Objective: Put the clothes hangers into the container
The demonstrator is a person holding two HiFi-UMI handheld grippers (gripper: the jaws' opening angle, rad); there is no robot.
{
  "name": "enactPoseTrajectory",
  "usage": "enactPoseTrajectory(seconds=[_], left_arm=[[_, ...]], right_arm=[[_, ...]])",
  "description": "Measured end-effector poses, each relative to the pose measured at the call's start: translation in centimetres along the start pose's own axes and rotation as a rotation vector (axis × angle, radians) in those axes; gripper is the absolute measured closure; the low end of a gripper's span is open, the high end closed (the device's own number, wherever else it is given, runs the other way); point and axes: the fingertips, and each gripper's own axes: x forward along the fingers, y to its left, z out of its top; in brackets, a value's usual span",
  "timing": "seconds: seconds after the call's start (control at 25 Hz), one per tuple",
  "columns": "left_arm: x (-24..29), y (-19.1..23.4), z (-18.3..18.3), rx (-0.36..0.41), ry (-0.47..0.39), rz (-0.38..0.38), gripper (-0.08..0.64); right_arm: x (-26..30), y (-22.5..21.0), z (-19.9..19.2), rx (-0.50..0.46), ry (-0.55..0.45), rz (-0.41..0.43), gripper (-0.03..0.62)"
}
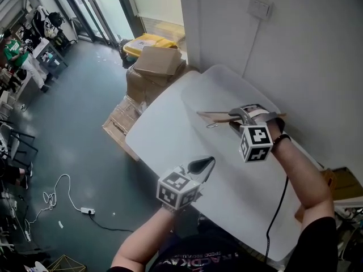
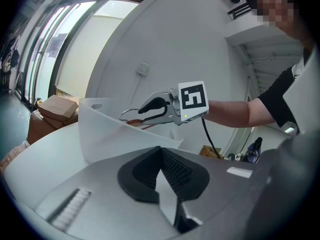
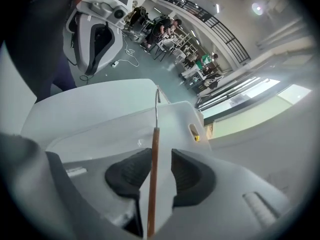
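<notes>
A wooden clothes hanger (image 1: 218, 117) with a metal hook lies in the translucent white container (image 1: 227, 75) at the back right of the white table (image 1: 164, 135). My right gripper (image 1: 235, 118) hangs over the container. In the right gripper view its jaws (image 3: 160, 159) stand apart with the hanger's bar (image 3: 154, 139) between them, close to the left pad and with a gap to the right pad. My left gripper (image 1: 203, 164) is over the table's front part, shut and empty (image 2: 160, 151). From the left gripper view the right gripper (image 2: 145, 109) sits above the container's wall (image 2: 110, 134).
Cardboard boxes (image 1: 150, 67) and a yellow bin (image 1: 148, 41) stand on the floor beyond the table's far left edge. A wall with a switch (image 1: 260, 7) runs close behind the container. A cable (image 1: 62, 191) lies on the floor at left.
</notes>
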Motion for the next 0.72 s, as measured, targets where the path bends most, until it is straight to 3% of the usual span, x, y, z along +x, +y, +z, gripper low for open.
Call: enactPoseTrajectory(seconds=[0.28, 0.36, 0.44, 0.72], left_arm=[[-2.4, -1.9, 0.4, 0.033, -0.015, -0.054, 0.555], [-3.4, -2.3, 0.6, 0.037, -0.018, -0.075, 0.555], [-4.4, -2.7, 0.6, 0.044, -0.020, -0.096, 0.555], [-7.9, -4.2, -0.2, 0.068, -0.015, -0.184, 0.555]], right_arm=[[-8.1, -1.8, 2.1, 0.163, -0.031, -0.208, 0.480], [-10.3, -1.7, 2.6, 0.228, -0.036, -0.252, 0.507], [-12.1, -1.3, 3.5, 0.331, -0.067, -0.286, 0.591], [-14.8, 2.2, 7.8, 0.760, -0.217, -0.342, 0.591]])
